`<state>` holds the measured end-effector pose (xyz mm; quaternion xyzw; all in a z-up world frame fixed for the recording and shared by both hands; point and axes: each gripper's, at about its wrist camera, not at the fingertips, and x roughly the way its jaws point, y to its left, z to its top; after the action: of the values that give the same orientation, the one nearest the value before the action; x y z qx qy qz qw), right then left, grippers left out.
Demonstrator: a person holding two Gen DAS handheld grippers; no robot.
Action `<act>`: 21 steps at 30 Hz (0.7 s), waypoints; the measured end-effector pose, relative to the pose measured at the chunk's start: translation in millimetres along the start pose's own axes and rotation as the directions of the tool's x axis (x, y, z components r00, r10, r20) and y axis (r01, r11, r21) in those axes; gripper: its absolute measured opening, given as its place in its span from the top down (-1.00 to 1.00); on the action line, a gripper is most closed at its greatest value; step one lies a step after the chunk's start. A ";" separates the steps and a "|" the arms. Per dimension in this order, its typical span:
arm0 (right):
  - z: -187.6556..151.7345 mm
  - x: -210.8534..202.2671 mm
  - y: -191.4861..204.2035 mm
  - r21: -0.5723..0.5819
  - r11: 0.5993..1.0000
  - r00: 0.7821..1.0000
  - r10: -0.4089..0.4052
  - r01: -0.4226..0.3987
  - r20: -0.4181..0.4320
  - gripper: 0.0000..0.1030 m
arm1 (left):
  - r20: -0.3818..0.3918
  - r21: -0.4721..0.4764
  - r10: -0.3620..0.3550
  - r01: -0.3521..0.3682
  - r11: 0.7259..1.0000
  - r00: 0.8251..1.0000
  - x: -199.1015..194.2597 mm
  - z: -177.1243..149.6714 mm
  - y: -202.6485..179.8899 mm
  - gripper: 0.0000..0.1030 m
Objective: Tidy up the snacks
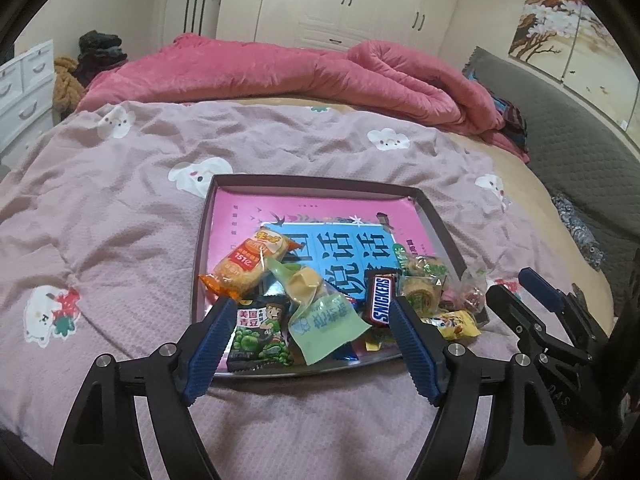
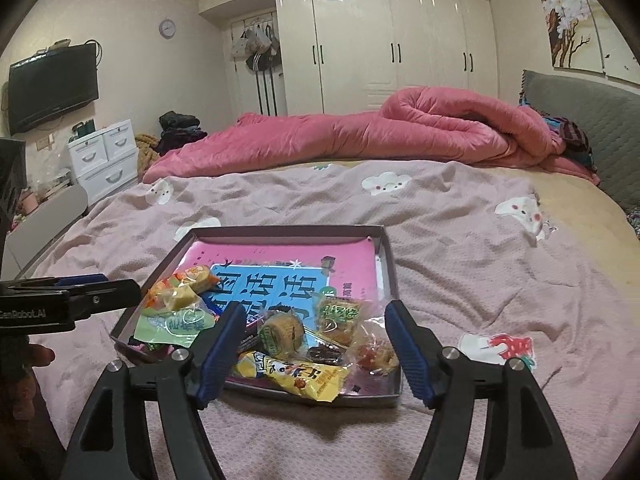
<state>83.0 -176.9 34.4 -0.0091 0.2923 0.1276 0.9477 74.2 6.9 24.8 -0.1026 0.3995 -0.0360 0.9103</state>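
Snacks lie piled in the tray (image 1: pixel 434 216), low in the frame. Left gripper (image 1: pixel 312 312) and right gripper (image 2: pixel 316 316) spread wide, empty; sorting looks unfinished.

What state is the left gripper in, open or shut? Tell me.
Open. The left gripper has its blue fingers spread wide above the tray, pressing no snack.

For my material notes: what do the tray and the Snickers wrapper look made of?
Tray: probably metal, smooth and semi-glossy; its front lip shines silvery, and its walls are thin. Snickers wrapper: likely plastic film, glossy; it is printed and creased, with light glinting off it.
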 end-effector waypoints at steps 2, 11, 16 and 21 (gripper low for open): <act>-0.1 -3.5 -1.0 0.006 1.000 1.000 -0.005 0.005 0.000 -0.45 | 0.002 0.005 0.001 -0.001 1.000 1.000 -3.0 -1.3 -0.8 -0.54; -0.6 -22.2 -6.6 0.064 0.998 1.000 -0.013 0.014 -0.020 -0.76 | -0.024 0.016 0.004 -0.004 1.000 1.000 -17.4 -16.4 -2.9 -0.55; -10.9 -32.7 1.0 0.062 0.998 0.998 -0.011 0.014 -0.061 -0.78 | -0.032 0.030 0.018 -0.018 0.999 0.999 -27.2 -27.3 -1.0 -0.55; -18.4 -42.3 6.4 0.064 0.998 0.997 0.000 0.005 -0.078 -0.80 | -0.039 0.010 0.041 -0.041 0.999 0.998 -35.0 -34.2 6.4 -0.55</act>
<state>37.6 -182.4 43.1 0.0157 0.3328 0.1165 0.9356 25.3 13.0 26.1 -0.0892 0.4190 -0.0212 0.9033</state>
